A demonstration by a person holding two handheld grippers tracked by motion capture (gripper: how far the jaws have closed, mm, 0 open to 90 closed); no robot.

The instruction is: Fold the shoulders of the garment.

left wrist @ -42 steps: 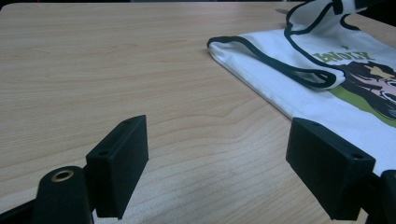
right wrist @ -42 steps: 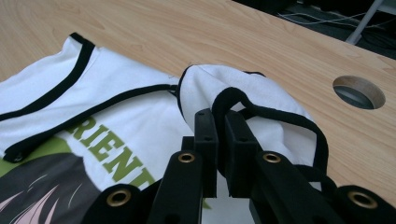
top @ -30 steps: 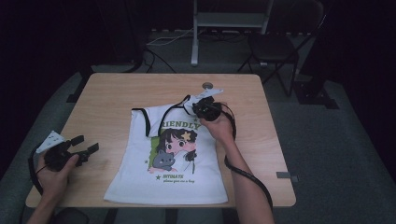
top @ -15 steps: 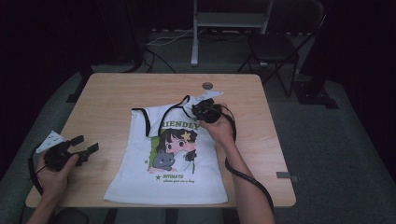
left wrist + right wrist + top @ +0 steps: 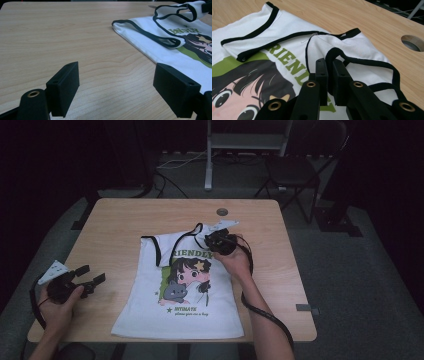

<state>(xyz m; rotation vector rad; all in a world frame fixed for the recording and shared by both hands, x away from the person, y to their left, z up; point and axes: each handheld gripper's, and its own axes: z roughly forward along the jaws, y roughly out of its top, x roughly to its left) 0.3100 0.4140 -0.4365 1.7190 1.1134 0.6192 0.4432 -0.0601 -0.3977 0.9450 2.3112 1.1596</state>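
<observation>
A white T-shirt [image 5: 180, 290] with black trim and a cartoon print is laid face up near the middle of the wooden table [image 5: 120, 225], its hem toward the person and its neck toward the far edge. The right gripper [image 5: 212, 241] is set at the shirt's upper right corner, and in the right gripper view its jaws are seen pressed together on the black-edged neckline [image 5: 337, 53], a fold of cloth being pinched and lifted slightly off the board. The left gripper [image 5: 92, 279] is held low over bare wood at the near left, well apart from the shirt, with its jaws wide apart and nothing between them. The left sleeve [image 5: 140, 30] is seen lying flat just ahead of it. The work is judged to be at its start: one grasp at the collar is made, the body of the shirt is not yet folded, and a second grasp on the left side is probably left to be taken
</observation>
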